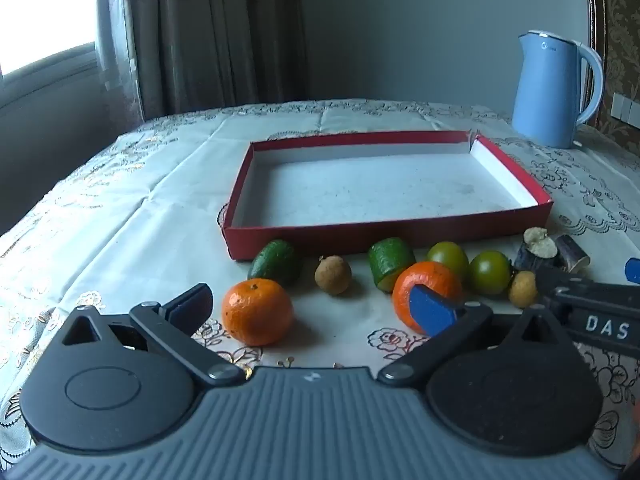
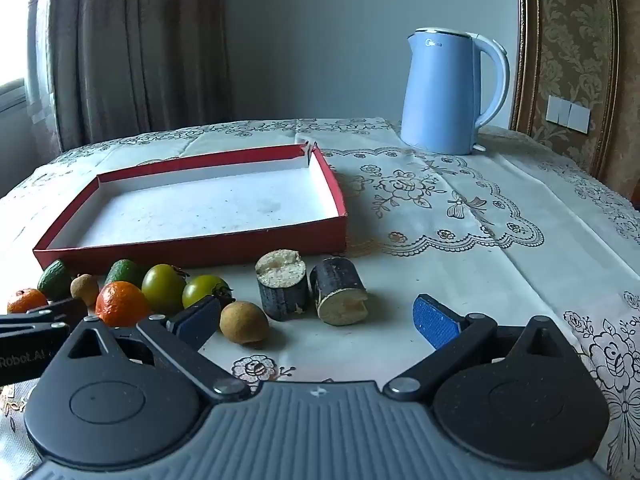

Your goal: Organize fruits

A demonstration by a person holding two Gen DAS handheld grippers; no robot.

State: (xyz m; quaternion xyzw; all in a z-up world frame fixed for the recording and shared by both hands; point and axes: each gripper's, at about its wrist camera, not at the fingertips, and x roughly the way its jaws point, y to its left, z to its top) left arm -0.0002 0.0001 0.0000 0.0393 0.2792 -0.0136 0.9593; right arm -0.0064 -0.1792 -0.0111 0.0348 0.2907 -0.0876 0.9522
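The red tray [image 1: 384, 236] lies on the tablecloth [image 1: 120, 216], and all fruit sits in a row just before its near wall. From its left: an orange [image 1: 257, 312] between the wide-apart jaws of the left gripper [image 1: 312, 308], two green tomatoes [image 2: 164, 288], two sugarcane pieces [image 2: 282, 284] ahead of the right gripper [image 2: 316, 320], jaws also apart. A blue kettle [image 2: 444, 92] stands beyond the tray's right corner.
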